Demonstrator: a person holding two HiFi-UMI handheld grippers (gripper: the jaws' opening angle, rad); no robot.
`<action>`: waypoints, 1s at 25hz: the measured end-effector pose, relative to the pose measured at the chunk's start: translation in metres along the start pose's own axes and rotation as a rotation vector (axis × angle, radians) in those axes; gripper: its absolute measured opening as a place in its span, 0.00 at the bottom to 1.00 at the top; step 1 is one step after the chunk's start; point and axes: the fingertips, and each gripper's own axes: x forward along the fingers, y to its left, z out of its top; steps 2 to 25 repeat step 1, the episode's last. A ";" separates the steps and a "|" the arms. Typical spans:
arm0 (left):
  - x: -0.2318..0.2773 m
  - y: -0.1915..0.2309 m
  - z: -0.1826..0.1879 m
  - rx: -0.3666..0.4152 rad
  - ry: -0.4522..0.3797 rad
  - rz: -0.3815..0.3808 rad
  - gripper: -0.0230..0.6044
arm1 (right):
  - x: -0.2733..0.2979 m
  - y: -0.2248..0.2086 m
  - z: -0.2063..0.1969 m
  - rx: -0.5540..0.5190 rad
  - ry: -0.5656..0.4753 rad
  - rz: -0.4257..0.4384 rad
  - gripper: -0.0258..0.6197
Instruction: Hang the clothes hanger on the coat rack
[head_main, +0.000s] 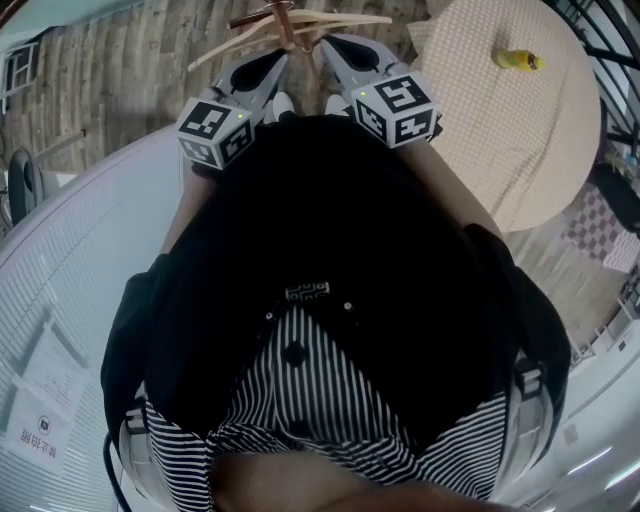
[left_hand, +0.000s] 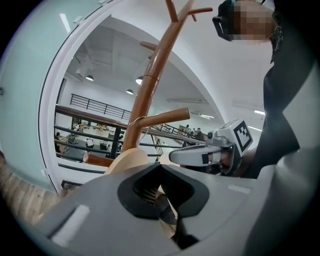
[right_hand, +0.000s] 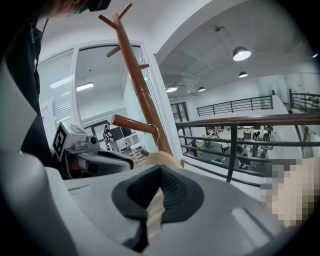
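We hold a two-jaw gripper in each hand, both raised in front of our chest toward a brown wooden coat rack (left_hand: 150, 75). The left gripper (left_hand: 159, 192) is clenched on a pale wooden clothes hanger (left_hand: 127, 159); a strip of the pale wood shows pinched between its dark pads. The right gripper (right_hand: 156, 197) is clenched on the same hanger in the same way, a little further along. In the head view the two grippers sit side by side just below the coat rack's trunk, with the hanger's arms spreading out to either side of it.

The hanger's thin metal hook (left_hand: 134, 120) sits at one of the coat rack's pegs (left_hand: 165, 117), close to where that peg leaves the trunk. From both gripper views the wire seems to curve over the top of the peg. We cannot tell whether it already bears the hanger's weight.

We judge that this is the hanging step itself, near its end. The next move calls for a small, level lowering of both grippers together, so that the hook settles fully on the peg. Then both sets of jaws should release at the same time, so the hanger does not tip or slide off the coat rack.
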 end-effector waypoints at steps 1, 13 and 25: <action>0.008 -0.001 -0.001 0.000 0.003 -0.002 0.04 | -0.001 -0.007 -0.002 0.000 0.001 0.002 0.04; 0.008 -0.001 -0.001 0.000 0.003 -0.002 0.04 | -0.001 -0.007 -0.002 0.000 0.001 0.002 0.04; 0.008 -0.001 -0.001 0.000 0.003 -0.002 0.04 | -0.001 -0.007 -0.002 0.000 0.001 0.002 0.04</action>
